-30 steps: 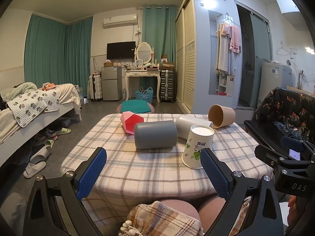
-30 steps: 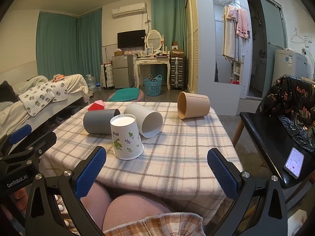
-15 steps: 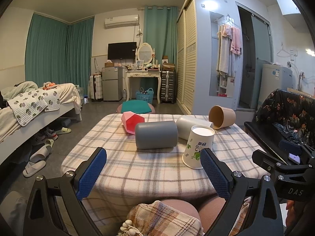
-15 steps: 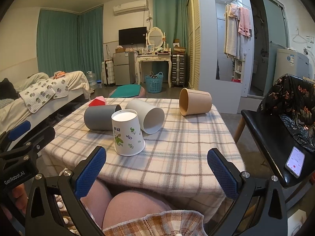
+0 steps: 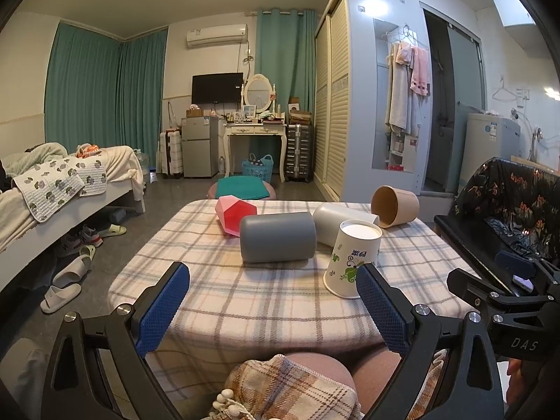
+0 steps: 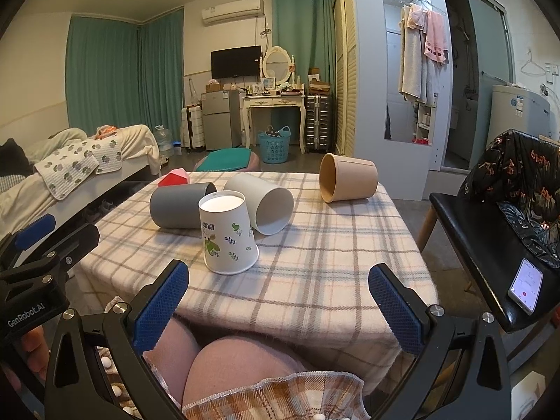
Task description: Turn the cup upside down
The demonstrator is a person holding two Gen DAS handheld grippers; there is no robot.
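The paper cup [image 6: 228, 232] is sitting mouth-down on the counter [image 6: 336, 262], near its front edge, so the flip appears complete. Both tongs, left [image 5: 273, 309] and right [image 6: 278, 309], are hanging wide apart and empty short of the counter, clear of the cup. Three other cups [image 6: 344, 182] are lying sideways behind it.

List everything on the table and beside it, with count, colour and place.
paper cup: 1, white with green print, upside down, near table edge
dark grey cup: 1, on its side, behind the paper cup
light grey cup: 1, on its side, beside the dark grey cup
tan cup: 1, on its side, far right
faceted object: 1, pink-red, far left
table: 1, plaid cloth
phone: 1, on black chair, right
left gripper: blue-padded jaws open
right gripper: blue-padded jaws open
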